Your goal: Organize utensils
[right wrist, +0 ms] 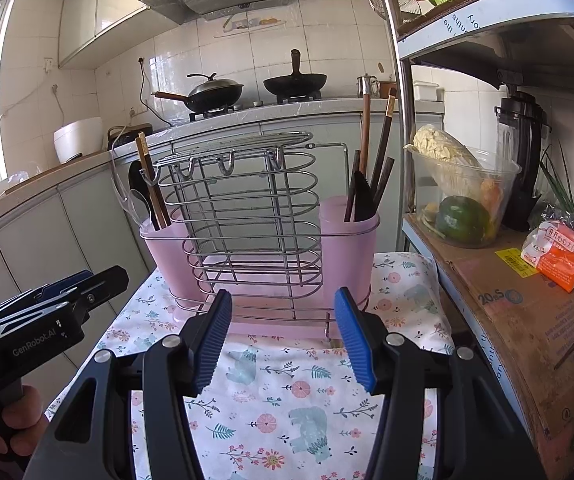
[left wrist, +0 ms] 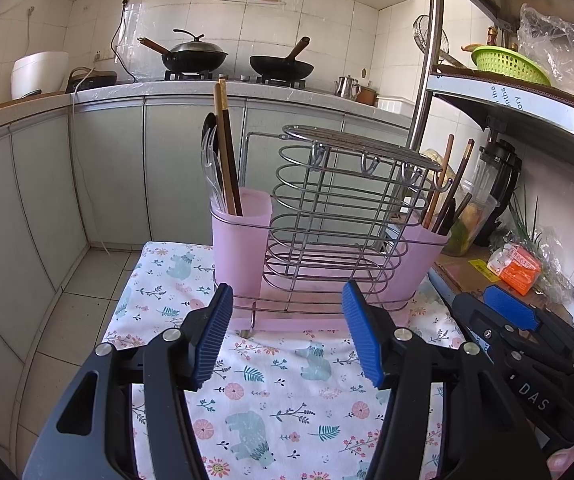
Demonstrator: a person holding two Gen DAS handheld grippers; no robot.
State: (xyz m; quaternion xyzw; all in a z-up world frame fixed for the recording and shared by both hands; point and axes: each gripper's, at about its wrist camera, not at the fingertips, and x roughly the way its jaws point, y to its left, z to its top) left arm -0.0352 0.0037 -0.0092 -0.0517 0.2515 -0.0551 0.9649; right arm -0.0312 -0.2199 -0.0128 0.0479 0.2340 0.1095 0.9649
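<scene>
A wire utensil rack (left wrist: 339,216) with two pink cups stands on a floral cloth (left wrist: 279,392). The left pink cup (left wrist: 241,240) holds chopsticks (left wrist: 225,148), a clear spoon and a dark spoon. The right pink cup (left wrist: 419,256) holds chopsticks (left wrist: 447,188) and dark utensils. My left gripper (left wrist: 287,336) is open and empty just in front of the rack. In the right wrist view the rack (right wrist: 255,216) stands behind my right gripper (right wrist: 283,336), which is open and empty. The left gripper (right wrist: 55,304) shows at the left there.
A metal shelf at the right holds a clear bowl of vegetables (right wrist: 463,196), a blender (right wrist: 523,152), an orange packet (right wrist: 559,256) and cardboard (right wrist: 527,308). Grey cabinets (left wrist: 107,168) and a stove with two woks (left wrist: 195,56) lie behind. Tiled floor (left wrist: 79,300) lies to the left.
</scene>
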